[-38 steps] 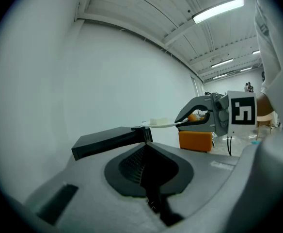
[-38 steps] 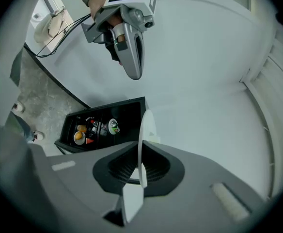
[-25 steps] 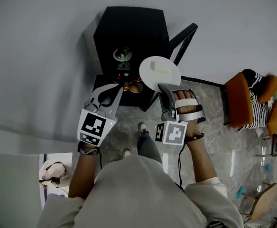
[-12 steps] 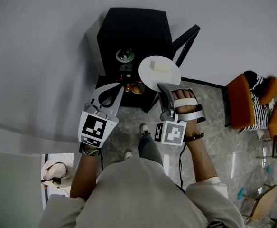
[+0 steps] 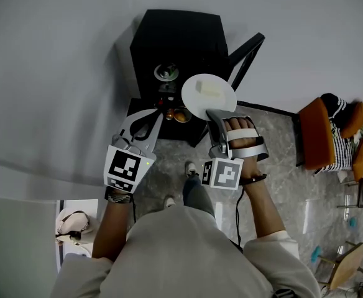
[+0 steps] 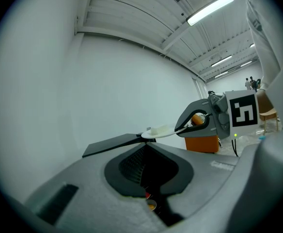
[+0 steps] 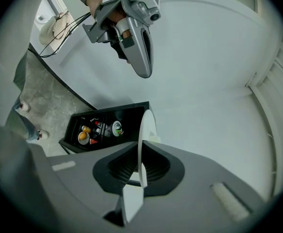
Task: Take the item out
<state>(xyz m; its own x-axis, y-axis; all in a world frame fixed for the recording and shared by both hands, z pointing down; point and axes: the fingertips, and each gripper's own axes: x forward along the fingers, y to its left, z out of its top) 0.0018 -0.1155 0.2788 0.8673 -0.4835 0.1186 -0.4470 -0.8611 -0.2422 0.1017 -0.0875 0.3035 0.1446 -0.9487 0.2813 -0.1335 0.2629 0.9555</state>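
Note:
My right gripper (image 5: 214, 113) is shut on the near rim of a white plate (image 5: 209, 95), held level in front of a black cabinet (image 5: 178, 39). A pale block (image 5: 207, 89) lies on the plate. In the right gripper view the plate (image 7: 142, 140) stands edge-on between the pads. My left gripper (image 5: 158, 115) hangs just left of the plate with its jaws together and nothing in them. Its own view shows the plate (image 6: 160, 131) and the right gripper (image 6: 204, 123) ahead. Inside the cabinet (image 7: 107, 127) sit a bowl (image 5: 165, 72), orange fruit (image 5: 177, 114) and small red items.
The cabinet door (image 5: 243, 54) stands open to the right of the plate. An orange chair (image 5: 318, 132) with a striped cloth is at the far right on the grey floor. The person's feet (image 5: 189, 167) are below the grippers. A white wall runs behind.
Almost nothing: both grippers and the plate keep their places, and the head view has drifted slightly so that the cabinet sits a little further right.

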